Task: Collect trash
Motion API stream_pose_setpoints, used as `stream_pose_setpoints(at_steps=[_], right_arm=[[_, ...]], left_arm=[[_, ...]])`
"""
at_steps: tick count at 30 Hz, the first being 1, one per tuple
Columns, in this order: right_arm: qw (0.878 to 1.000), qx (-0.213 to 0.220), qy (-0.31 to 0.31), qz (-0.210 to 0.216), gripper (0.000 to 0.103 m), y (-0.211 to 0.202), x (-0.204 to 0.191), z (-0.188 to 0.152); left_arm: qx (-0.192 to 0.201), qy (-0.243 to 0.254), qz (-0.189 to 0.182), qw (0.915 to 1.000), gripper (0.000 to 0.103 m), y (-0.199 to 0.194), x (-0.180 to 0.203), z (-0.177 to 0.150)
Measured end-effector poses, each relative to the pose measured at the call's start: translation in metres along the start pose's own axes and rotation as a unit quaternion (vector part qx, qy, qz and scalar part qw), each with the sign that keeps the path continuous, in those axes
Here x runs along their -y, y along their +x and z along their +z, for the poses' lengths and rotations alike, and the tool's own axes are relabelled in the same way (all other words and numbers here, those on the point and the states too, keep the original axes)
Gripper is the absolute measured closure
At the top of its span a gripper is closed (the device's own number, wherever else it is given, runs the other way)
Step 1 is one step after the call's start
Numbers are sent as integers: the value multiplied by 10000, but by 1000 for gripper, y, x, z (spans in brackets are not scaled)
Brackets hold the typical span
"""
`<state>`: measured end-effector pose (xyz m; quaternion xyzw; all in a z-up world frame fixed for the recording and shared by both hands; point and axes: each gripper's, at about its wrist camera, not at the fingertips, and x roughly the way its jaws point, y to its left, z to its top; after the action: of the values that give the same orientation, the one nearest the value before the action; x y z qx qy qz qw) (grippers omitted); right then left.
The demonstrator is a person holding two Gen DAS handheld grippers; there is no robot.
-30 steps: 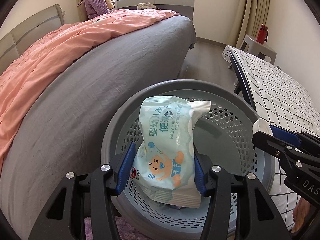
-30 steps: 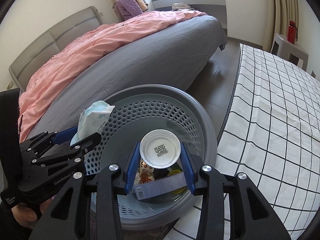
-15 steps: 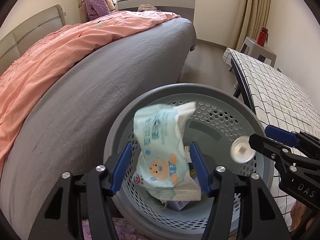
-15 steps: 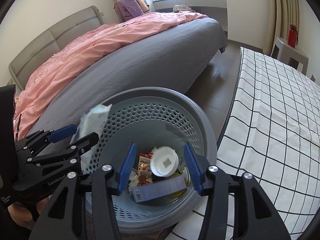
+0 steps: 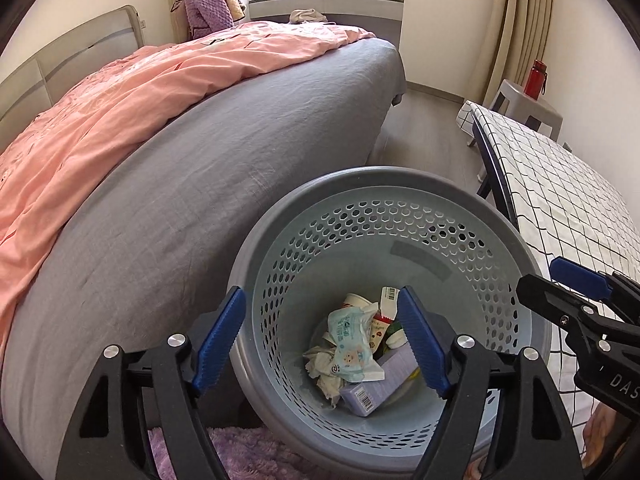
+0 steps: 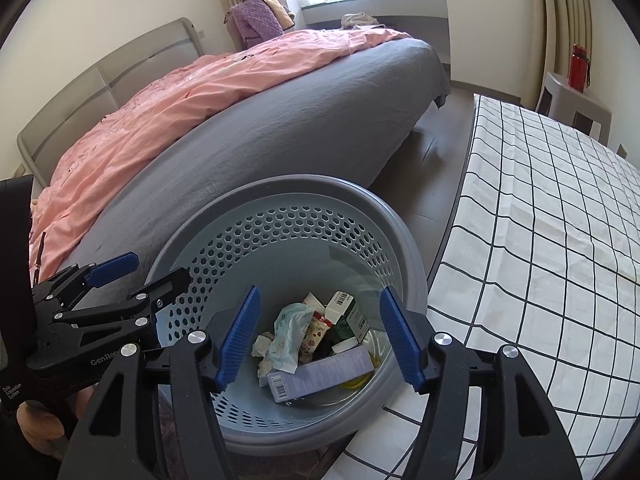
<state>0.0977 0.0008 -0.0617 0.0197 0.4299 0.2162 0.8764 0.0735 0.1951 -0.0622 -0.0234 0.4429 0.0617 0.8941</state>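
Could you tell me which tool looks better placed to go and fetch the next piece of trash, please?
Neither clearly: the left tool and right tool both hang open and empty over the basket, and no loose trash shows outside it.

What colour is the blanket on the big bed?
The blanket is pink, lying over a grey sheet. It shows best in the left wrist view.
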Motion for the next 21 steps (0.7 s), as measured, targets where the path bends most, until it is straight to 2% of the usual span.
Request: stream_pose_setpoints(at_steps=[12,21], right_arm=[[10000,31,73,4,37,-4,2,-3],[9999,34,115,21,30,-7,4,-4]], left_arm=[[21,-13,110,9999,25,-6,3,-2],[25,-17,193,9998,23,-10,4,-1]])
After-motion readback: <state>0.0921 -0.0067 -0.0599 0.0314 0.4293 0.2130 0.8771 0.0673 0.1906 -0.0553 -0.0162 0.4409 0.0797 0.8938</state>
